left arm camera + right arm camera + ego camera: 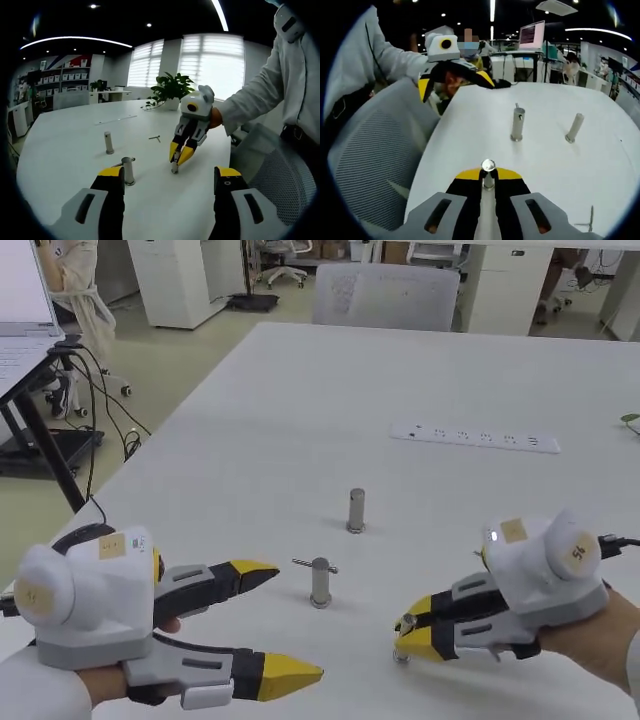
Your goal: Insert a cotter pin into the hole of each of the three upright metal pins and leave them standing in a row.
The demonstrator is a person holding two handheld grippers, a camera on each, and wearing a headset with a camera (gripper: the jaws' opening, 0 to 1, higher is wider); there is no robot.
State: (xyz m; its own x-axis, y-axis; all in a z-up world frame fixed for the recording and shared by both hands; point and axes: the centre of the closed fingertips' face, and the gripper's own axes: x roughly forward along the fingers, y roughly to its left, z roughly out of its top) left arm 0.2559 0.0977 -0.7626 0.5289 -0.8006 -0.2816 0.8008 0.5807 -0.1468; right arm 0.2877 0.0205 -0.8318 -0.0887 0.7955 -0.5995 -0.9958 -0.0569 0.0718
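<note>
On the tabletop (250,420) the far pin (355,510) stands behind the middle pin (320,585), which carries a cotter pin (312,565) across its top. The third pin (406,622) stands nearer and to the right, between the fingers (432,644) of the right gripper (410,635), with the left gripper (297,621) at the near left and a power strip (475,437) far behind.

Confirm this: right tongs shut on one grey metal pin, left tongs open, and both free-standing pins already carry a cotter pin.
Not both. In the head view only the nearer upright grey metal pin carries a thin wire cotter pin; the farther pin is bare. The rest holds: right tongs shut on the third pin, left tongs open.
</note>
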